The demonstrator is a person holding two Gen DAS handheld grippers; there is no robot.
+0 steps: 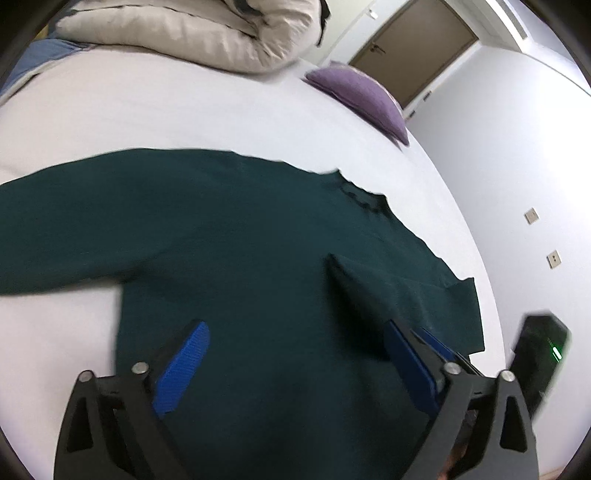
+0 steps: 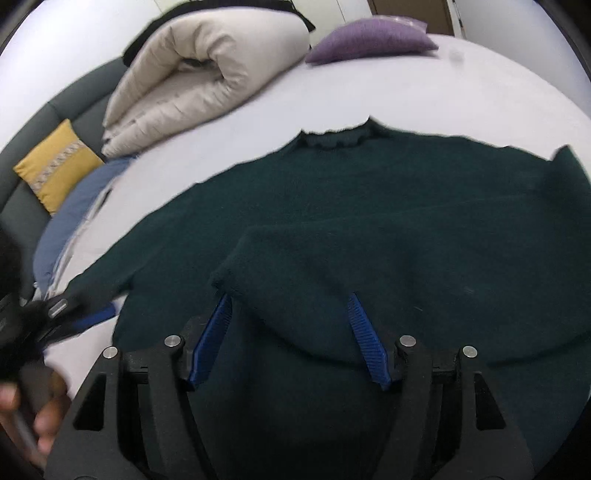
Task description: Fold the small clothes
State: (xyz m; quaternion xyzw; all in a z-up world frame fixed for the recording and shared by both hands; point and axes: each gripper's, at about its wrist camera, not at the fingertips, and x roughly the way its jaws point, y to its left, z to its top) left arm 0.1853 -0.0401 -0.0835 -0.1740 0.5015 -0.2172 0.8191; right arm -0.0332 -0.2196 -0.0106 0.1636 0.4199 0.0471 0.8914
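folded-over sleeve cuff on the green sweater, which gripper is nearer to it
Right. The right gripper is open with the cuff of the green sweater right at its fingertips. The left gripper hovers open over the sweater's body, further off.

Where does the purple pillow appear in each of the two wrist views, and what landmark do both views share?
Left wrist view: the purple pillow lies upper right of centre, at the bed's far edge, below the brown door.
Right wrist view: the purple pillow lies at the top, right of centre.
Shared landmark: the rolled beige duvet, to the pillow's left in both.
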